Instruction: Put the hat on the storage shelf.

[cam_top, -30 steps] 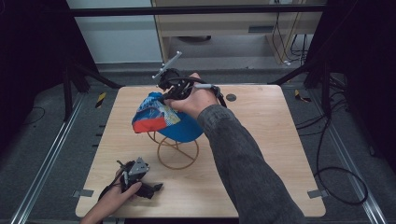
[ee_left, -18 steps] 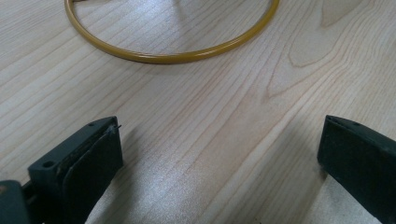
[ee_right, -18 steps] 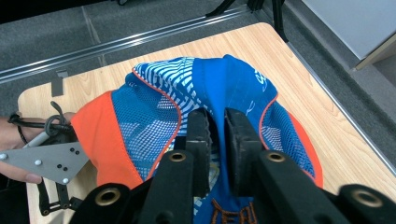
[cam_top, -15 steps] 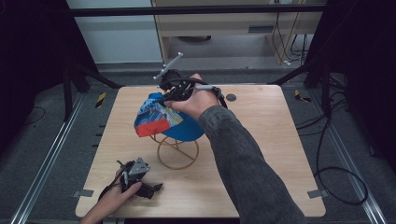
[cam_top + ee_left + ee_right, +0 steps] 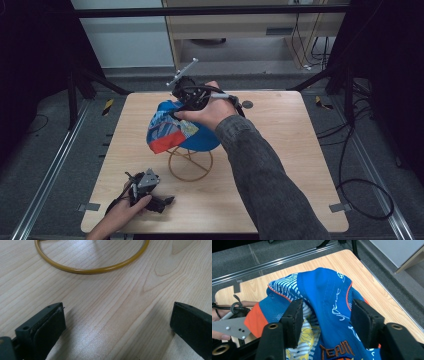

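A blue cap (image 5: 186, 129) with a white-striped panel and an orange brim sits over a yellow wire stand (image 5: 190, 163) at mid-table. My right gripper (image 5: 174, 113) reaches from the far side, shut on the cap. In the right gripper view (image 5: 325, 315) its jaws pinch a raised ridge of the cap's crown (image 5: 327, 290). My left gripper (image 5: 168, 201) rests low on the table near the front left edge, open. Between its wide jaws (image 5: 117, 322) lies bare wood, with the stand's base ring (image 5: 87, 270) just ahead.
The wooden table (image 5: 285, 165) has a small dark round mark (image 5: 247, 104) near its far edge. Metal rails run along the floor on both sides. A cabinet and cables stand beyond the table.
The cap has shifted slightly down and to the right over the stand with the right gripper. The left gripper has stayed put.
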A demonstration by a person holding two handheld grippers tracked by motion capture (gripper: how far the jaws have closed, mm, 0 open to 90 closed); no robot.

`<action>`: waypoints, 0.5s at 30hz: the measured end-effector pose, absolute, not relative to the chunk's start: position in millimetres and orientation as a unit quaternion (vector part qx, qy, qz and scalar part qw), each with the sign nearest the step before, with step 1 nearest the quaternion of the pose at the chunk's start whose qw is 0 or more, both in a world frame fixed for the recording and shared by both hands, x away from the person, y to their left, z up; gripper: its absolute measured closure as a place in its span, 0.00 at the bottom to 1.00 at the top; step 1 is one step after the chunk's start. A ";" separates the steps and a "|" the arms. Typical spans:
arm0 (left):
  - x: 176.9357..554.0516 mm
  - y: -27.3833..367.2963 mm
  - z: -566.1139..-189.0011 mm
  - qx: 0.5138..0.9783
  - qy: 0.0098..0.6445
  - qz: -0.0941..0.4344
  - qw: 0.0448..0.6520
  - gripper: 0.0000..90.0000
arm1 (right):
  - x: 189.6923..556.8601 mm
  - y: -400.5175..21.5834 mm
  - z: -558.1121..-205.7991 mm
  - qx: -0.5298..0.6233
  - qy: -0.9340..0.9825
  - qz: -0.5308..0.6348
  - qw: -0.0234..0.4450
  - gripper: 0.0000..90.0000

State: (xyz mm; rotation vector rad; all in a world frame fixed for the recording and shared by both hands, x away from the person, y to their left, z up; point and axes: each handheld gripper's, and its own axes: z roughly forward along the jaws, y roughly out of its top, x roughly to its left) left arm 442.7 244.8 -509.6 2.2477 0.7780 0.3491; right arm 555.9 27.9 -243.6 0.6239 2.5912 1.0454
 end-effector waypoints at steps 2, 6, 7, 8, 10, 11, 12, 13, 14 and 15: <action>442.7 244.8 -509.6 0.872 0.302 0.136 0.360 0.00 | 555.0 27.3 -243.9 0.216 0.896 0.363 0.139 0.45; 442.7 244.8 -509.6 0.872 0.302 0.136 0.360 0.00 | 551.9 25.8 -243.7 0.216 0.894 0.367 0.139 0.41; 442.7 244.8 -509.6 0.872 0.302 0.136 0.360 0.00 | 550.8 25.3 -243.5 0.217 0.894 0.368 0.137 0.39; 442.7 244.8 -509.6 0.872 0.302 0.136 0.360 0.00 | 550.0 25.3 -243.6 0.218 0.893 0.369 0.140 0.37; 442.7 244.8 -509.6 0.872 0.302 0.136 0.361 0.00 | 549.4 24.9 -243.4 0.221 0.891 0.370 0.144 0.35; 442.7 244.8 -509.6 0.872 0.302 0.136 0.360 0.00 | 549.1 24.3 -243.3 0.223 0.890 0.372 0.144 0.33; 442.7 244.8 -509.6 0.872 0.302 0.136 0.360 0.00 | 549.0 24.1 -243.2 0.225 0.889 0.372 0.145 0.32; 442.7 244.8 -509.6 0.872 0.302 0.136 0.360 0.00 | 548.9 23.6 -243.1 0.226 0.888 0.373 0.145 0.30; 442.7 244.8 -509.6 0.872 0.302 0.136 0.360 0.00 | 548.8 23.1 -242.9 0.227 0.887 0.374 0.146 0.29; 442.7 244.8 -509.6 0.872 0.302 0.136 0.360 0.00 | 548.3 22.4 -242.6 0.229 0.886 0.375 0.146 0.28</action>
